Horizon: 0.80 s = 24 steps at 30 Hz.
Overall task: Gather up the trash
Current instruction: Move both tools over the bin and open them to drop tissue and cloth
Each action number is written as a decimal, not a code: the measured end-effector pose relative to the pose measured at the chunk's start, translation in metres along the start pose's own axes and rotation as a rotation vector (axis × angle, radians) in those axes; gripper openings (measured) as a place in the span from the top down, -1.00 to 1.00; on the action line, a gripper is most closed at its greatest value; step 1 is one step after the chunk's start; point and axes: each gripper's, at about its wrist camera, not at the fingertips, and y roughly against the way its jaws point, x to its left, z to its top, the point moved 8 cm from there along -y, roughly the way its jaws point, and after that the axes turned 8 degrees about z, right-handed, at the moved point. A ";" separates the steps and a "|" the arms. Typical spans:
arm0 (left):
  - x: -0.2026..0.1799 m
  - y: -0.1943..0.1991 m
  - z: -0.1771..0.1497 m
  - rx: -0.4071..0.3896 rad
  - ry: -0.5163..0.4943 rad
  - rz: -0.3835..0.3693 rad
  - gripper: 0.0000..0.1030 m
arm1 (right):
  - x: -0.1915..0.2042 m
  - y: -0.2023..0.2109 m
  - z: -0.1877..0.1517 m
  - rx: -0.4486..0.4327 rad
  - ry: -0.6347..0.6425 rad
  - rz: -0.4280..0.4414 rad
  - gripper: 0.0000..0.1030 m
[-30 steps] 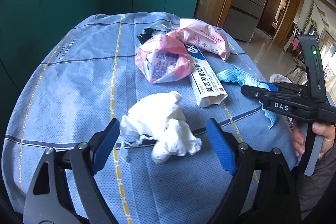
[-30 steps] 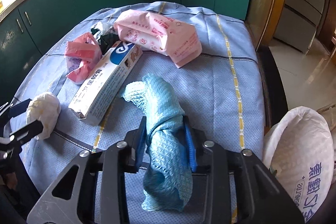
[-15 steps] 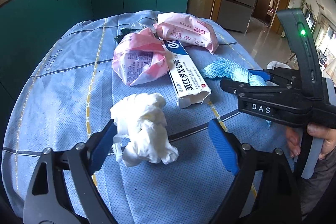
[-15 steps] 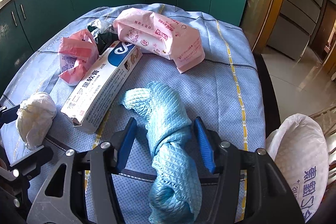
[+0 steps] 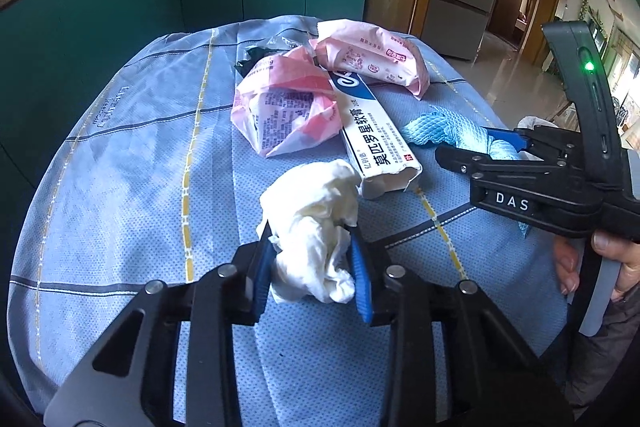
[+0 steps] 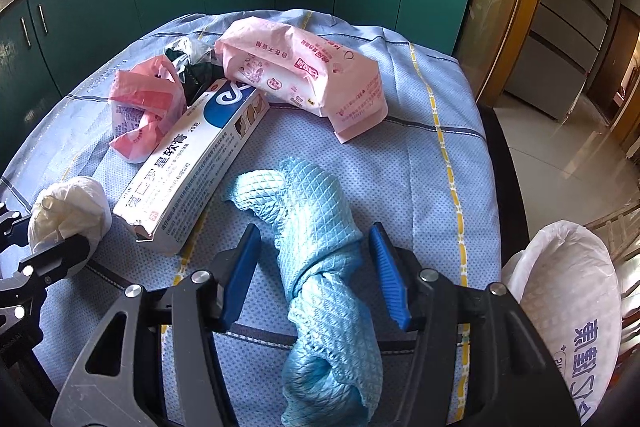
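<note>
Left wrist view: the crumpled tissue [image 5: 312, 227] lies on the blue tablecloth [image 5: 132, 163], pinched between the left gripper [image 5: 314, 267] pads, just short of the ointment box [image 5: 374, 143]. Soft paper could tear or slip free on lifting. The right gripper [image 6: 316, 275] stands apart around the teal cloth [image 6: 316, 239]. 1 second ago it clamped that cloth, while the left stood wide.
</note>
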 end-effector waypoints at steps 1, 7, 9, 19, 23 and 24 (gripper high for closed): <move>0.000 0.001 0.000 -0.002 0.000 0.000 0.32 | 0.000 0.001 0.000 -0.001 -0.001 0.000 -0.08; 0.001 0.003 -0.001 -0.004 0.002 -0.001 0.32 | -0.003 0.002 0.000 -0.003 -0.011 -0.002 0.33; 0.003 0.005 0.001 -0.010 0.011 -0.002 0.34 | -0.004 0.002 0.000 -0.003 -0.018 0.006 0.38; 0.021 0.035 0.023 -0.090 0.098 -0.050 0.35 | -0.015 0.046 0.016 -0.159 -0.083 0.065 0.41; 0.011 0.043 0.034 -0.115 0.096 -0.078 0.35 | -0.044 0.074 0.019 -0.257 -0.154 0.025 0.40; 0.006 0.045 0.035 -0.119 0.088 -0.088 0.35 | -0.060 0.085 0.018 -0.289 -0.200 -0.004 0.40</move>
